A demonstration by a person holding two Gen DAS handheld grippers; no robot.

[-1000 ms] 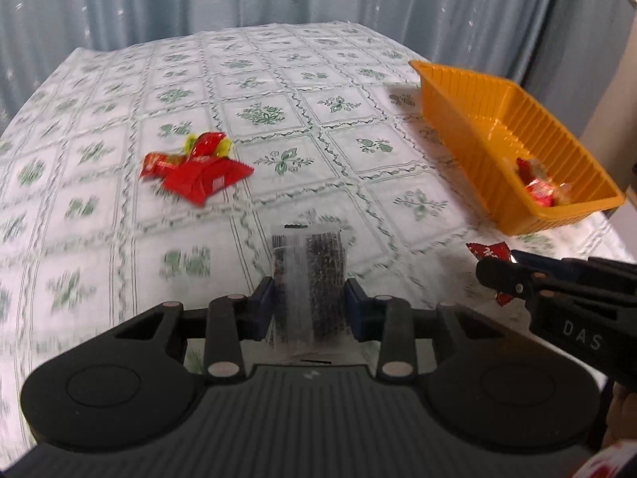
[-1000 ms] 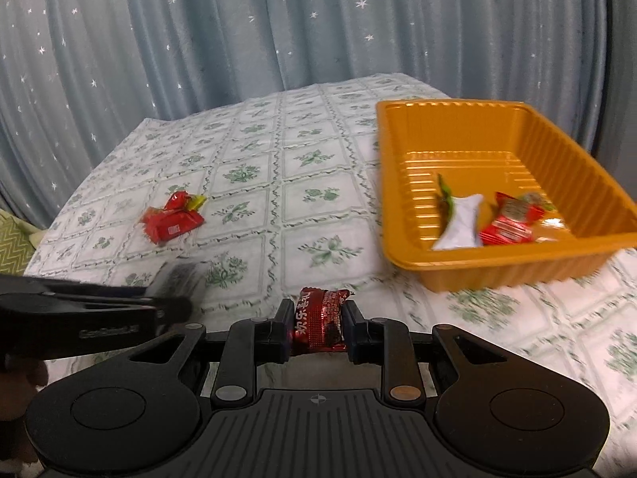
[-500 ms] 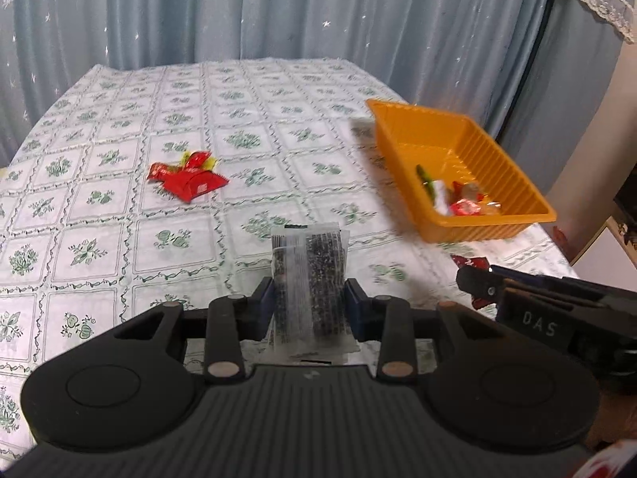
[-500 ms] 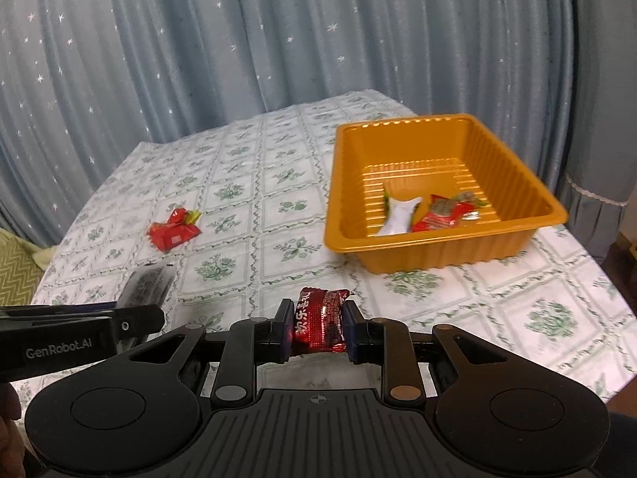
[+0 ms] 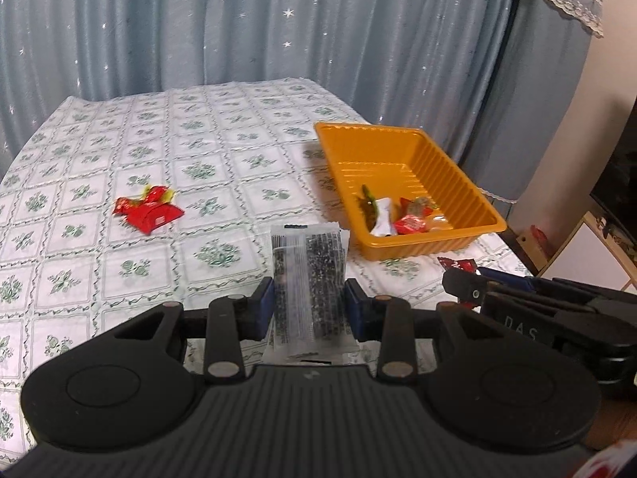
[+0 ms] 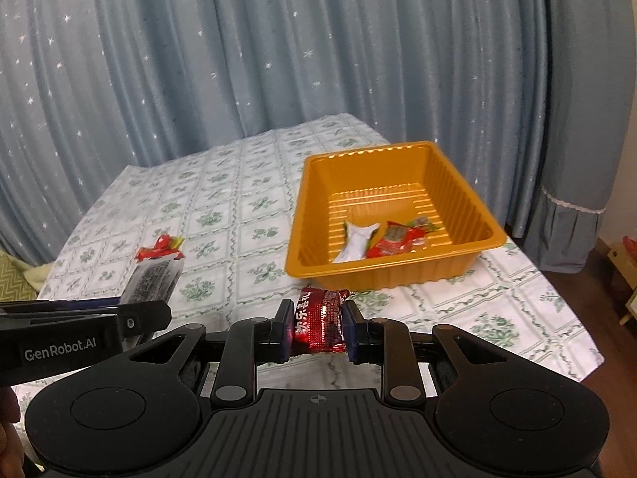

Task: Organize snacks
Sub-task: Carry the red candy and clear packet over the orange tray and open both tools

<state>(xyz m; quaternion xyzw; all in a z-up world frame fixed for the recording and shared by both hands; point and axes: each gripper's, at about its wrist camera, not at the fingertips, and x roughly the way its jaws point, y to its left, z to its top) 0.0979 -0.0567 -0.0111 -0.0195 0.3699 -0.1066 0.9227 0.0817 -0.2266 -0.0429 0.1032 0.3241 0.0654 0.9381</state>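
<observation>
My left gripper [image 5: 309, 306] is shut on a clear packet of dark snack [image 5: 308, 275], held upright above the table's near edge. The packet also shows in the right wrist view [image 6: 153, 281]. My right gripper [image 6: 316, 328] is shut on a dark red snack packet [image 6: 318, 320], in front of the orange tray [image 6: 382, 275]. The tray [image 5: 438, 243] holds a white packet [image 6: 356, 241], a red packet [image 6: 394, 241] and other wrappers. A red packet with a red-yellow candy [image 5: 149, 213] lies on the cloth at the left.
The table has a white cloth with green flower squares [image 5: 223, 151]. Blue star curtains [image 6: 278, 59] hang behind it. The tray sits near the table's right edge. A cabinet [image 5: 589, 251] stands to the right of the table.
Both grippers have risen and pulled back from the table with their packets still held. The tray and the red packets look smaller and farther away.
</observation>
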